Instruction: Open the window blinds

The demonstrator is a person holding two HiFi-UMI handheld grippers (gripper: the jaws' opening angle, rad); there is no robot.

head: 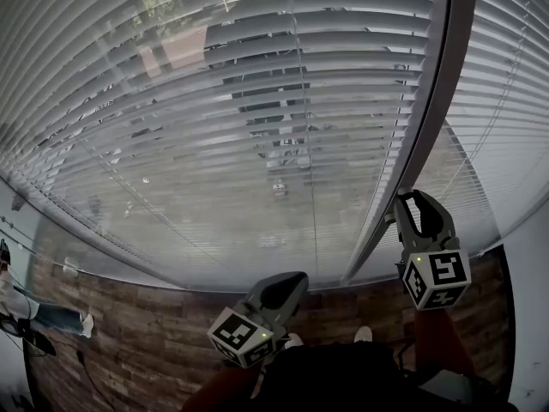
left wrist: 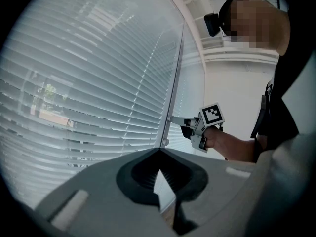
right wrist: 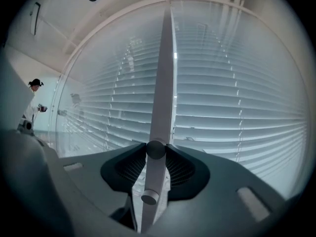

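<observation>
Pale slatted blinds (head: pixel 257 127) cover the window ahead, their slats tilted partly so the street shows through. The thin tilt wand (right wrist: pixel 162 93) hangs in front of them, its lower end (left wrist: pixel 165 143) free. My right gripper (head: pixel 410 204) is held level against the blinds, shut on the wand just above that end; in the right gripper view (right wrist: pixel 156 149) both tips press on the rod. From the left gripper view the right gripper (left wrist: pixel 174 119) meets the wand (left wrist: pixel 175 73) from the side. My left gripper (head: pixel 283 288) hangs lower and left, shut and empty, its tips (left wrist: pixel 159 151) together.
A grey window post (head: pixel 420 101) divides this blind from a second blind (head: pixel 515 75) on the right. A wood-look floor (head: pixel 129 333) lies below. Another person (head: pixel 47 316) stands at the far left by the wall.
</observation>
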